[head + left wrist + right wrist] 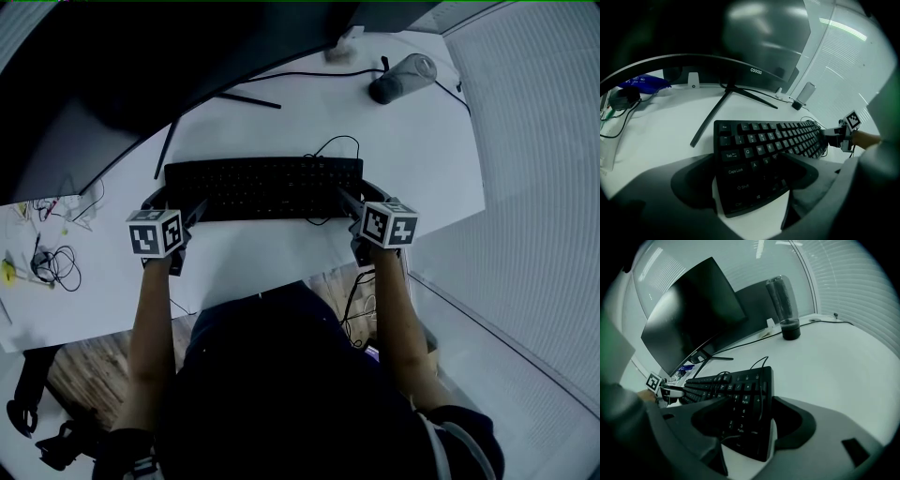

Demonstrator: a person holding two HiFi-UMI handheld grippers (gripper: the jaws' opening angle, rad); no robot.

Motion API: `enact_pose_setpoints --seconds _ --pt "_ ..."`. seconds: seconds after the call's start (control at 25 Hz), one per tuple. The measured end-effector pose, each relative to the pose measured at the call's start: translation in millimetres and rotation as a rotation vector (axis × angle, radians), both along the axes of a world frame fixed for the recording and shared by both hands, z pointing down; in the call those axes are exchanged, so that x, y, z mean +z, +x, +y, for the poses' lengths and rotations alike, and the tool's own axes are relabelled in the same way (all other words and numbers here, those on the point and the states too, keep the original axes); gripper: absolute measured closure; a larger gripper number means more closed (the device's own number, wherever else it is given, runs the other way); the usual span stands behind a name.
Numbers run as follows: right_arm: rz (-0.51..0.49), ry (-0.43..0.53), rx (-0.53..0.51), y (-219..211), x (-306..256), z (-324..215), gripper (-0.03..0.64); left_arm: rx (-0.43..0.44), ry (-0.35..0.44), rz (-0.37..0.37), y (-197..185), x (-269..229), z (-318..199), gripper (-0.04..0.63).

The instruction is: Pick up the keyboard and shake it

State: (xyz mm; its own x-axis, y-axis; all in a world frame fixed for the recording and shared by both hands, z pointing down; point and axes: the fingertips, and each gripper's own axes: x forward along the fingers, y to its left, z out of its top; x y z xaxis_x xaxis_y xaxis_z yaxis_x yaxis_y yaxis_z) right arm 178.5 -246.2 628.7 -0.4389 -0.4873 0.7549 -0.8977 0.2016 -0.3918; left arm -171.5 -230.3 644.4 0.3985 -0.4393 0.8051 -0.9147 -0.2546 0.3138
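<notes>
Nearest us, the left gripper [749, 164] has its jaws spread as wide as they go, straddling the left end of the keyboard [263, 187] without clamping it. The right gripper [750, 401] is likewise open around the right end, with a sliver of desk [281, 253] showing beside one jaw. The keyboard lies flat on the desk between them. We judge the main risk to be the grip: jaws closing on keys rather than on the rigid edges could slip once shaking starts, and uneven closing could tilt or drop one end. A cable [761, 366] loops over the right end, so it may get pinched or snag. Just behind, a monitor stand [712, 112] leg could be struck. Farther off, a bottle [403, 77] stands near a cable; a tug might topple it.
</notes>
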Motion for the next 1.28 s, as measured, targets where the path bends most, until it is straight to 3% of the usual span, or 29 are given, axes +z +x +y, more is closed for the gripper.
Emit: enact_pose_setpoints --seconds 0.28,0.56,0.88,1.12,1.28 --pt "0.07 0.178 -0.041 -3 -71 0 0.325 -0.045 0.108 0.071 1 -29 8 0.179" --pt "0.215 0.429 -0.119 -14 -165 0 0.327 -0.105 0.22 0.209 7 -57 12 0.179" --pt "0.356 0.653 -0.186 -31 -236 26 0.328 -0.131 0.285 0.34 16 -69 21 0.179" --pt "0.361 0.705 -0.194 -39 -264 34 0.33 -0.147 0.296 0.381 25 -72 25 0.179" --pt "0.315 0.683 -0.146 -18 -249 32 0.33 -0.132 0.333 0.338 25 -88 24 0.179"
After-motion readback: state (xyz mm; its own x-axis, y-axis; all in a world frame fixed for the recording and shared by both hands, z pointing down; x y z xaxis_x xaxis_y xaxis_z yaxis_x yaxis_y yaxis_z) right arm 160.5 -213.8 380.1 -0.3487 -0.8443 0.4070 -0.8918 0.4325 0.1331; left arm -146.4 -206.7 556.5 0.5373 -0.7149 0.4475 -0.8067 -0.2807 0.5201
